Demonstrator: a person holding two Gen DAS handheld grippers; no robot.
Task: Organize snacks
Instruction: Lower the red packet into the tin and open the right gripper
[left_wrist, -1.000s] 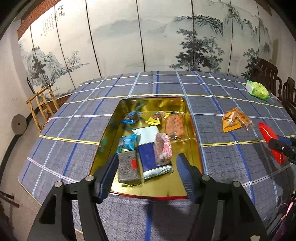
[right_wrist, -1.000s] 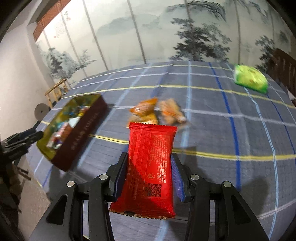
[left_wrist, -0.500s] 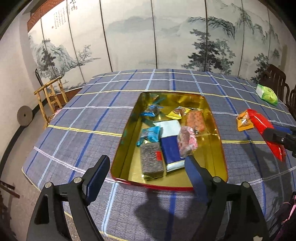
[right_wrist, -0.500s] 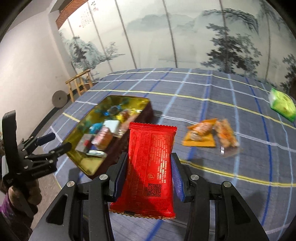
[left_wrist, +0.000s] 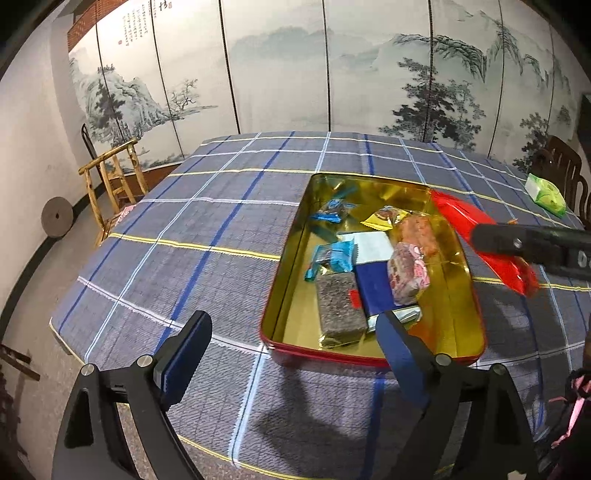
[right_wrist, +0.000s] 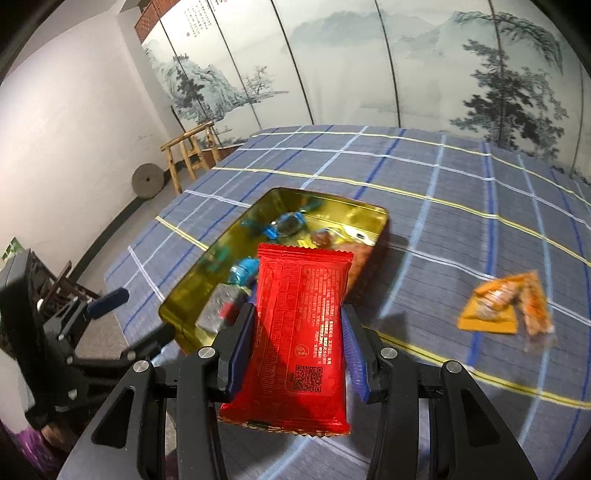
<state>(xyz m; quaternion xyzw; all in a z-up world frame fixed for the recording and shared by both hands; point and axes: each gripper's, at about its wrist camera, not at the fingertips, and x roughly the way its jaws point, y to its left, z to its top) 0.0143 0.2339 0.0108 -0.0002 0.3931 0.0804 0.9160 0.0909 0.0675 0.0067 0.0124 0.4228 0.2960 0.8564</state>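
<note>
Painted screens back a plaid-clothed table (left_wrist: 192, 240). Right gripper (right_wrist: 299, 343) jaws pinch an upright red snack packet (right_wrist: 303, 332) above the gold tin's (left_wrist: 373, 354) near-right edge; the tin lies just ahead, already holding several wrapped snacks. Left gripper (left_wrist: 291, 347) jaws, empty, are opening beside the tin's near-left corner.

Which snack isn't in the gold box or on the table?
The red packet. The right gripper holds it in the air over the gold tin, while the other snacks lie in the tin or on the tablecloth.
</note>
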